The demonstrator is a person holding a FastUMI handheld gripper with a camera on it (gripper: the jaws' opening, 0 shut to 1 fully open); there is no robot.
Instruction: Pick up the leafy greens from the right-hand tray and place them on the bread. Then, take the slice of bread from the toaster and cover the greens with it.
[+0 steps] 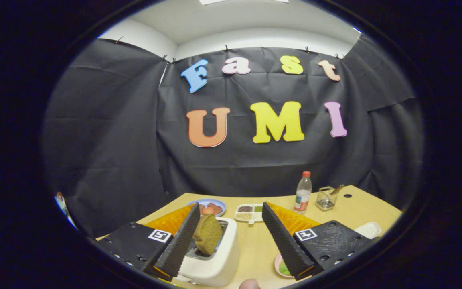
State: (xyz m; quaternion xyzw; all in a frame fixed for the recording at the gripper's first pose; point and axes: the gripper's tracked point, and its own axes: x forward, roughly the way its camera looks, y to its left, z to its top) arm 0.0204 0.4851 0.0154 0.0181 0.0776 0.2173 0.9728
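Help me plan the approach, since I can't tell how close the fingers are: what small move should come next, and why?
Probably ease the gripper left and forward so the bread slice sits midway between the fingers. The fingers stand open; the slice pokes up from the toaster beside the left finger, not yet gripped. The greens lie on a pink plate by the right finger.

Toaster (215, 257): white, boxy w/ rounded corners, on the tan table, slot facing up, sitting just ahead of the left finger, at approx 8 o'clock from the table's middle. Bread slice (207, 234): brownish, toasted look, standing upright in the slot, top half sticking out, tilted slightly. Leafy greens (284, 268): small bright green bit on a pink tray (279, 268), at approx 4 o'clock from toaster, partly hidden behind the right finger; shape can't be made out.
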